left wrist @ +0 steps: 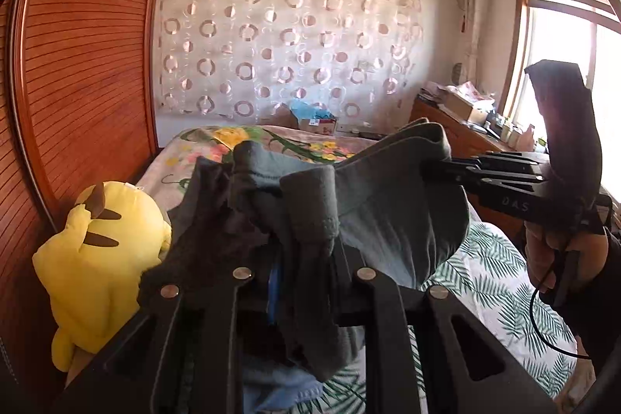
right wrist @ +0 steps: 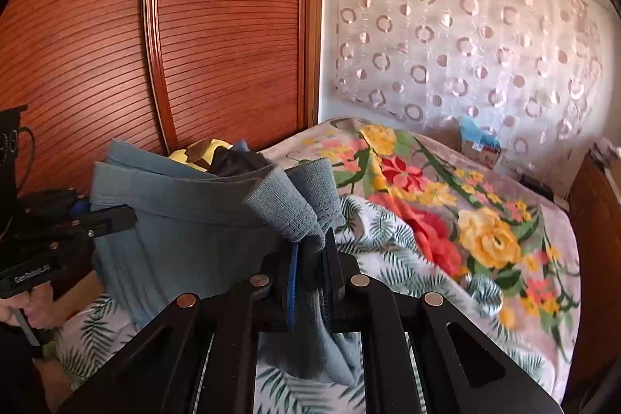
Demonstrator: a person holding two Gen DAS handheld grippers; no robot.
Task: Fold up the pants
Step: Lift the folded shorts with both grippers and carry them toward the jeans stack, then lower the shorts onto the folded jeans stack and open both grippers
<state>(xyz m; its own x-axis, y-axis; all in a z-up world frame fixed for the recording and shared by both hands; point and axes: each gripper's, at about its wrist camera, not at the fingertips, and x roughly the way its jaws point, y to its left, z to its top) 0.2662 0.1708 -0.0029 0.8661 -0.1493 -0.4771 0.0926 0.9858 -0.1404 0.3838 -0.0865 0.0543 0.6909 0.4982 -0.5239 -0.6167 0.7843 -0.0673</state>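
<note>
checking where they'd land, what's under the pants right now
The pants hang between the left gripper and right gripper, above the leaf-print sheet on the bed. Behind them a yellow plush shows. The sheet directly beneath is covered.

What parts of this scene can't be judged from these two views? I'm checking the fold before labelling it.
- Pants legs: in both wrist views they drop behind the gripper frames and past the bottom edge.
- Left gripper fingertips: left wrist view, bunched cloth covers them.
- Right gripper pads: right wrist view, wrapped in fabric.
- Yellow plush toy: right wrist view, mostly behind the pants.
- Bed near edge: cut off in both.
</note>
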